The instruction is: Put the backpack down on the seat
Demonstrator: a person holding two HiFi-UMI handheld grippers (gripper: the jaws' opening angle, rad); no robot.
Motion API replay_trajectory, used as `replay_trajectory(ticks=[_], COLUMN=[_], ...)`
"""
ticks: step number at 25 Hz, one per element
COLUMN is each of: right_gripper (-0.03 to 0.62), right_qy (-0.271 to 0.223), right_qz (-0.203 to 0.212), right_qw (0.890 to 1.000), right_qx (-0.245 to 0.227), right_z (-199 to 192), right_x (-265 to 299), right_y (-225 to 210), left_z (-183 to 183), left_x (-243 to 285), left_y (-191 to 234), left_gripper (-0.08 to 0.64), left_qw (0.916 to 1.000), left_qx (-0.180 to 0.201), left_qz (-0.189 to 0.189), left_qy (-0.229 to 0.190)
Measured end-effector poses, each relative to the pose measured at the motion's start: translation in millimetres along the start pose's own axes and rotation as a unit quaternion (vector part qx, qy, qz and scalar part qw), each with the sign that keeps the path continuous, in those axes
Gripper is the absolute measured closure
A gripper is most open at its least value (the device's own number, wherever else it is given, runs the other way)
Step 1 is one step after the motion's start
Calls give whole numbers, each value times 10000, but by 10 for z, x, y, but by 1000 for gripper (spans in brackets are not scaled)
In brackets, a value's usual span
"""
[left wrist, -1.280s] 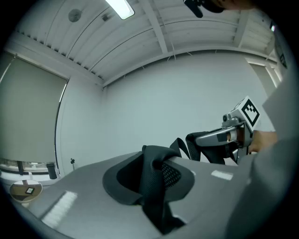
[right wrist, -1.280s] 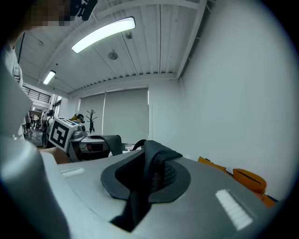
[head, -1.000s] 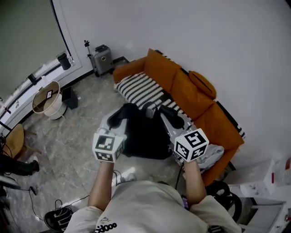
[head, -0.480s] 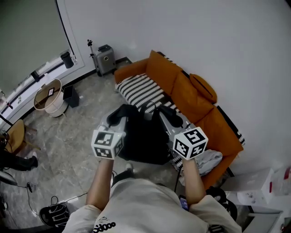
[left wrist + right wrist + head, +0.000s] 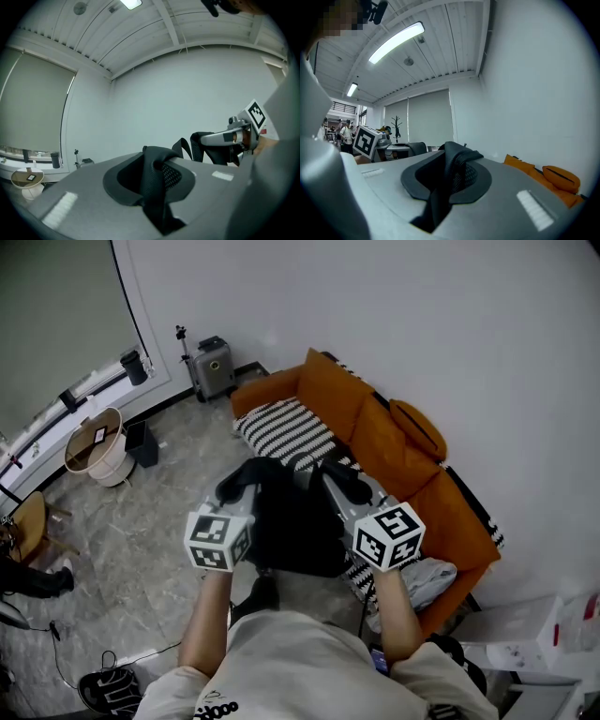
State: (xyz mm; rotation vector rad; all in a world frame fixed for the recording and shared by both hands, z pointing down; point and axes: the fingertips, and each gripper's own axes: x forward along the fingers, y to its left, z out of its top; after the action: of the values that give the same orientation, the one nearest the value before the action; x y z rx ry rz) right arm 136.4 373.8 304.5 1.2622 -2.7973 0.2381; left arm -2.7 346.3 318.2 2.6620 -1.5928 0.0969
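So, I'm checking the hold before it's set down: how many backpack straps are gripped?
2: one strap in the left gripper, the other strap in the right gripper, backpack below them. More straps may be hidden.

The left gripper [image 5: 238,493] and right gripper [image 5: 343,482] hold a black backpack [image 5: 295,526] by its straps, before an orange sofa [image 5: 380,432].

A grey case [image 5: 212,364] stands far by the wall. Left of it, a round pale basket [image 5: 113,468] sits just beside a small black box [image 5: 142,442].
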Motion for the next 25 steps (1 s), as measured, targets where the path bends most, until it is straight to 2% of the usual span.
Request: replay_trajectory(ticks=[7, 15, 25], right_gripper=[555, 554, 554], right_qy=[18, -51, 79], right_qz=[-60, 8, 8], right_qw=[9999, 10000, 9998], right_qx=[97, 67, 196], right_z=[17, 168, 240], right_x=[357, 1017, 1870], right_y=[-294, -630, -1057], left_z=[-13, 31, -8], left_x=[417, 1001, 1753], left_y=[225, 740, 1366], left_gripper=[506, 508, 508], left_qw=[10000, 9998, 9995], left_qx=[12, 4, -52], left_qz=[-97, -173, -244], left_qy=[10, 3, 195])
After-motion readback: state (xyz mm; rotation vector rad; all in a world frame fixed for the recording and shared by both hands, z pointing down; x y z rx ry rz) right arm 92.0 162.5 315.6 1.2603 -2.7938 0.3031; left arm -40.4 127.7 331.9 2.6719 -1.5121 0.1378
